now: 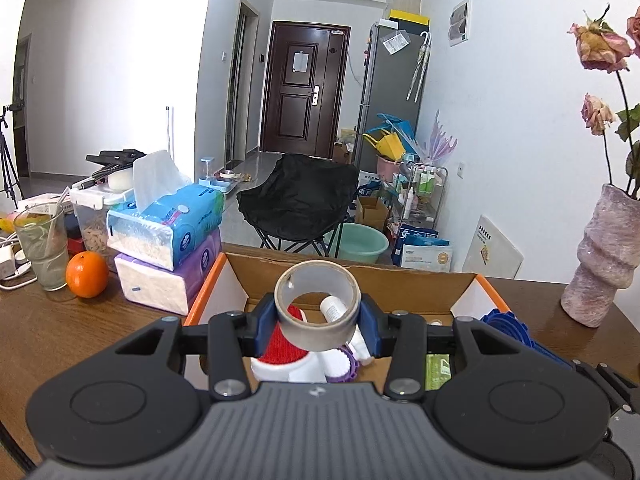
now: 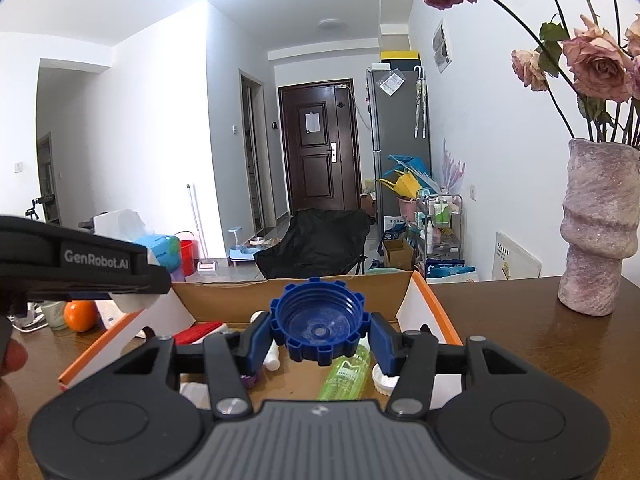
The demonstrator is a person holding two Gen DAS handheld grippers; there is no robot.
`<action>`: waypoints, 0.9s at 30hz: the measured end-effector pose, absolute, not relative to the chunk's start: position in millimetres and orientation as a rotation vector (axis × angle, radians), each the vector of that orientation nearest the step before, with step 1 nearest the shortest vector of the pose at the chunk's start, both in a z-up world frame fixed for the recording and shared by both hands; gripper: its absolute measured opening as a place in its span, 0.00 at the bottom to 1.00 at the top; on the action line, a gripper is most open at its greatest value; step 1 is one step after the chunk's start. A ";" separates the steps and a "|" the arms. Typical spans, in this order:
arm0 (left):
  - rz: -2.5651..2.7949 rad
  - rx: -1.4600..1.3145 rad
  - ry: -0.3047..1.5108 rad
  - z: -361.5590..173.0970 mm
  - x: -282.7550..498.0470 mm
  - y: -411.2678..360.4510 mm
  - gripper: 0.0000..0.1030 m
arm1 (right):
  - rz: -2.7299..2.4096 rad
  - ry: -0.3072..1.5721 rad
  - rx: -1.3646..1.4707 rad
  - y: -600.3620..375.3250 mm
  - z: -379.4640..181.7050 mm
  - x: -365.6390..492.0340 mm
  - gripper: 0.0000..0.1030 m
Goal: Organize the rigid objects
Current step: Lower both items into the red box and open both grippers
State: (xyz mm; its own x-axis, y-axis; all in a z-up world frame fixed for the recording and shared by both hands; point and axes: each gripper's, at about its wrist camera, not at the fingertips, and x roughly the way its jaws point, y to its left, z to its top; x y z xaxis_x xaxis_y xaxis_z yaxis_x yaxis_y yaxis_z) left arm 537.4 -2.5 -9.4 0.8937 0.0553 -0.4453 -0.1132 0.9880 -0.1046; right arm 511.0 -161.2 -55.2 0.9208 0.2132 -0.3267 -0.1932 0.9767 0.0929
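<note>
The left claw (image 1: 318,322) is clamped on a roll of tape (image 1: 318,306), and the right claw (image 2: 319,334) on a blue cap (image 2: 318,320), both over the open cardboard box (image 2: 224,298) on the desk (image 2: 520,320).

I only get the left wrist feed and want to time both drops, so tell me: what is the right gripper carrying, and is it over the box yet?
Observer: The right gripper is shut on a blue cap, open side toward its camera, held above the cardboard box.
Operator: What lies under that cap?
Observer: A green bottle lies on the box floor right beneath it.
Operator: Anything beside the bottle?
Observer: A white ridged lid sits just right of the bottle, partly behind the gripper's finger.
Operator: How does my left gripper look from there?
Observer: Its side shows at the left edge of the right wrist view; the tape roll it grips is out of view there.
</note>
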 end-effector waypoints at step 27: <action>0.119 -0.075 0.490 -22.3 586.2 2.6 0.43 | 0.198 0.366 0.012 -148.3 -66.4 552.1 0.50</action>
State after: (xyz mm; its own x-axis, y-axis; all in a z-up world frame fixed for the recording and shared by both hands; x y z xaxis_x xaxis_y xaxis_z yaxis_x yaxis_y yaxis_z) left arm 586.2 2.6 -22.3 0.8756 0.0964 -0.4734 -0.1322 0.9903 -0.0428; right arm 552.1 -148.3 -66.4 0.9147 0.1942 -0.3544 -0.1900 0.9807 0.0470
